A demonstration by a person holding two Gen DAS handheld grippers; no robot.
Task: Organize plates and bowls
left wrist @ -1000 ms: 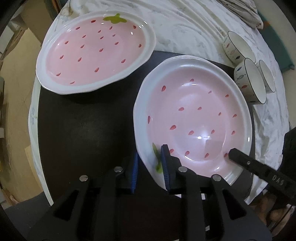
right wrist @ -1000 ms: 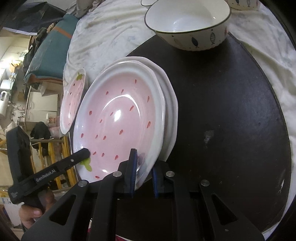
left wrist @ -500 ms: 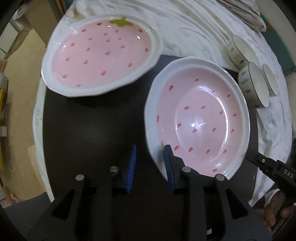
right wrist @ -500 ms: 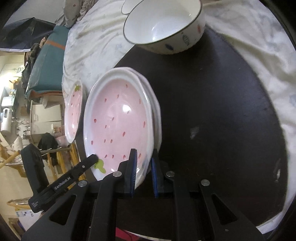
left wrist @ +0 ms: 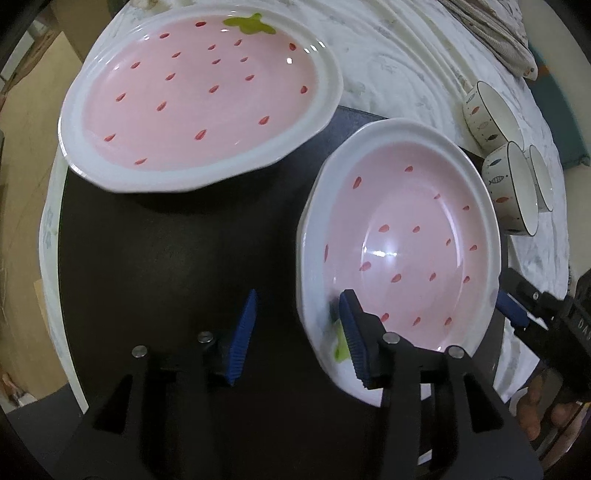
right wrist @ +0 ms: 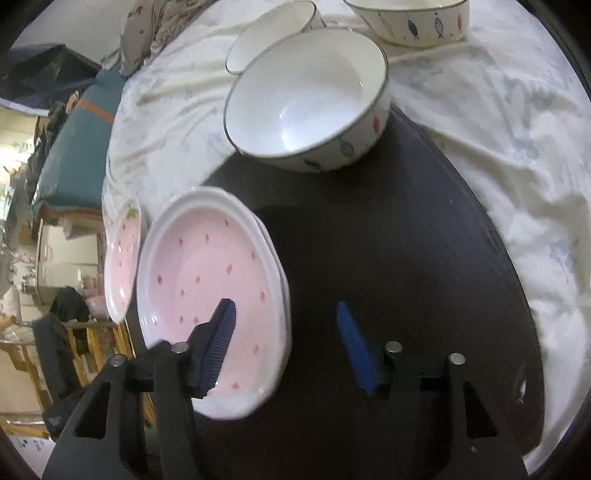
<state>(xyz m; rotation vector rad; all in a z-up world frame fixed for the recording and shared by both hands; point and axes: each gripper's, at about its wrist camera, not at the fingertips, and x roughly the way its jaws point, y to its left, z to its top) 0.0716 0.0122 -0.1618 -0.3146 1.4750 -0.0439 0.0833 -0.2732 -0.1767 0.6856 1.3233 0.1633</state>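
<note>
A pink strawberry plate (left wrist: 402, 236) lies on top of a second one on the black round mat (left wrist: 166, 277); the lower rim shows in the right wrist view under the top plate (right wrist: 207, 280). My left gripper (left wrist: 298, 336) is opening; the plate's near rim is between its jaws, and neither pad presses on it. My right gripper (right wrist: 286, 345) is opening too, astride the opposite rim with its pads apart from it; its fingers (left wrist: 517, 314) show at the plate's right side. Another strawberry plate (left wrist: 199, 99) sits at the mat's far left.
A white fish-patterned bowl (right wrist: 306, 99) rests on the mat's far edge, with two more bowls (right wrist: 269, 33) (right wrist: 413, 18) behind it on the white cloth (right wrist: 498, 129). A hand (left wrist: 543, 406) holds the right gripper. Beyond the table's left side are a floor and furniture.
Both grippers were shut on opposite rims of the top plate, which hung tilted over the lower one. Their jaws have spread and let go, and the plate now lies nested on it.
</note>
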